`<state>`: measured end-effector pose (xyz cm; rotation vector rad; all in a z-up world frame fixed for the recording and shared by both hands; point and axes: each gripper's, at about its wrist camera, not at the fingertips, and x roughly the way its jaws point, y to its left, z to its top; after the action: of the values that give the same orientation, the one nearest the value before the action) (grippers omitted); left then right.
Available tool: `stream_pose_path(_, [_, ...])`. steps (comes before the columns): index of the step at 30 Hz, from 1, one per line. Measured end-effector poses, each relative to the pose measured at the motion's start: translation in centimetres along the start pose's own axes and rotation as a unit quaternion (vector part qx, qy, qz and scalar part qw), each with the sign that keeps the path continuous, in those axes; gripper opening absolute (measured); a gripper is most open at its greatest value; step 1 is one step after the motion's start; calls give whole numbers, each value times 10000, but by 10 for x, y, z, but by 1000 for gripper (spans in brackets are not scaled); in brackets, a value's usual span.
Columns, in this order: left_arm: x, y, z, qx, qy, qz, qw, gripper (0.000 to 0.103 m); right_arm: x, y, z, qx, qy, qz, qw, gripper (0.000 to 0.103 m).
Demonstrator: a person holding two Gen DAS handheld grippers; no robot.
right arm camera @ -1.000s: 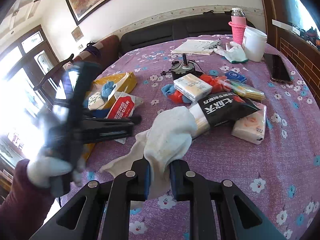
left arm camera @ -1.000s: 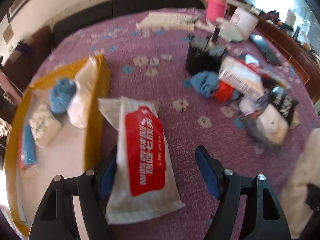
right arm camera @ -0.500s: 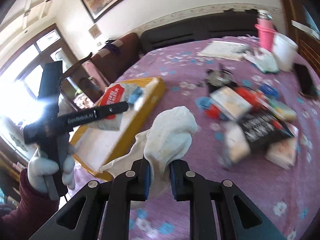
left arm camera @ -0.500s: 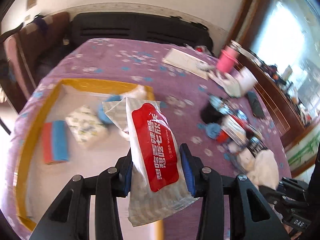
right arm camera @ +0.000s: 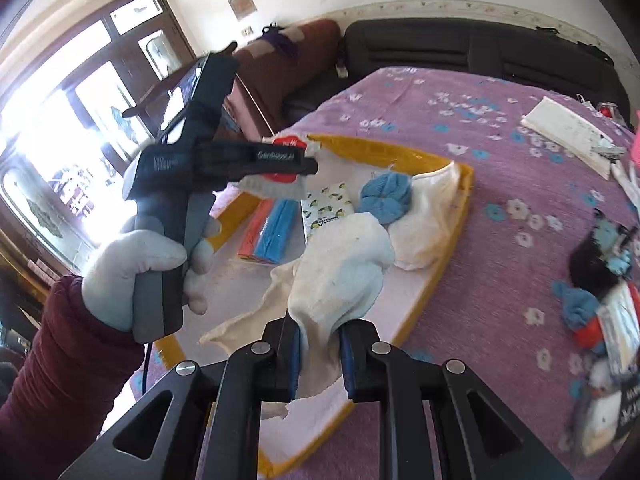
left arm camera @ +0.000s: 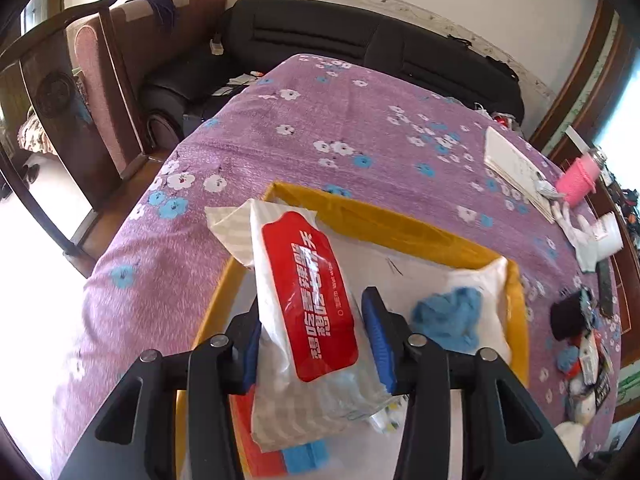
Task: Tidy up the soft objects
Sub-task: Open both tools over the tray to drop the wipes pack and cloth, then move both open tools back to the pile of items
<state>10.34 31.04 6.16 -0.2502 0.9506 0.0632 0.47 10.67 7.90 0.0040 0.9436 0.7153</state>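
My left gripper (left arm camera: 314, 336) is shut on a wet-wipes pack (left arm camera: 308, 304) with a red label and holds it above the yellow-rimmed tray (left arm camera: 400, 228). The same gripper (right arm camera: 280, 164) shows in the right wrist view, over the tray's far left side. My right gripper (right arm camera: 320, 360) is shut on a white cloth (right arm camera: 340, 264), held above the tray's near edge (right arm camera: 444, 264). In the tray lie a blue knit item (right arm camera: 386, 196), a white cloth (right arm camera: 428, 220), a tissue pack (right arm camera: 326, 208) and a red-and-blue sponge (right arm camera: 272, 228).
A pile of mixed items (right arm camera: 608, 300) lies on the purple flowered tablecloth (right arm camera: 480, 152) to the right. A white booklet (right arm camera: 568, 136), a pink cup (left arm camera: 580, 176) and a white glove (left arm camera: 576, 228) sit at the far side. A chair (left arm camera: 104, 76) and a black sofa (left arm camera: 360, 48) stand behind.
Both grippers have swung left from the pile to over the tray. The left gripper closed on the wet-wipes pack and lifted it; the right kept hold of the white cloth.
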Motion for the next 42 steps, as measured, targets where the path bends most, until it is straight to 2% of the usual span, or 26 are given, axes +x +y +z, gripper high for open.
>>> stream_pose_path(1, [4,1,3,-48,-13,-46,10000,49,10,0,4,-11,76,-36,10000,18])
stream_pose_path(3, [7,8,5,-181,-23,-124,9998,66,26,0,8,-21,186,-125,9997,18])
stream_pose_path(6, [6,10,4,-184,-76,-208,9996,69,44,-5,12,27,311,-220,9993,19])
stream_pose_path(7, [3,10,3,-165,-83,-215,9996,70,48,-6,13,47,309,-254,9992,22])
stream_pose_path(9, [-6,12,-2,-200,-152,-264,9993,75,53,-9,15,68,286,-333,9990,42])
stream_pose_path(10, [-10,12,-4,-232,-189,-285,9991,76,55,-11,17,75,262,-365,9990,59])
stream_pose_path(11, [-15,14,-7,-260,-220,-319,9989,76,52,-12,17,85,200,-378,9990,68])
stream_pose_path(13, [-26,14,-15,-279,-264,-386,9985,76,38,-13,16,107,-9,-400,9991,72])
stream_pose_path(18, [-50,7,-34,23,-445,-106,9989,77,-10,-30,7,216,-457,-643,9966,73])
stream_pose_path(21, [-51,2,-31,21,-493,-31,9988,77,-36,-47,-7,381,-613,-837,9939,73])
stream_pose_path(24, [-40,-2,-25,-252,-273,-240,9990,77,-63,-65,-23,629,-700,-934,9912,73])
stream_pose_path(26, [-41,-14,-30,-232,-191,-375,9988,77,-87,-80,-36,780,-783,-1098,9878,74])
stream_pose_path(28, [-51,-36,-38,37,-267,-606,9978,76,-114,-100,-48,938,-916,-1356,9821,78])
stream_pose_path(31, [-75,-71,-55,486,-533,-779,9943,79,-156,-135,-70,1239,-1172,-1890,9671,84])
stream_pose_path(33, [-92,-91,-67,704,-754,-881,9908,92,-181,-161,-87,1512,-1279,-2225,9546,85])
stream_pose_path(35, [-109,-112,-83,872,-959,-891,9875,97,-196,-181,-100,1765,-1325,-2394,9455,85])
stream_pose_path(38, [-121,-141,-106,1053,-950,-1266,9818,98,-213,-206,-119,2165,-1380,-2385,9366,85])
stream_pose_path(42, [-116,-172,-139,1085,-532,-1705,9779,98,-209,-211,-123,2270,-1355,-2159,9399,85])
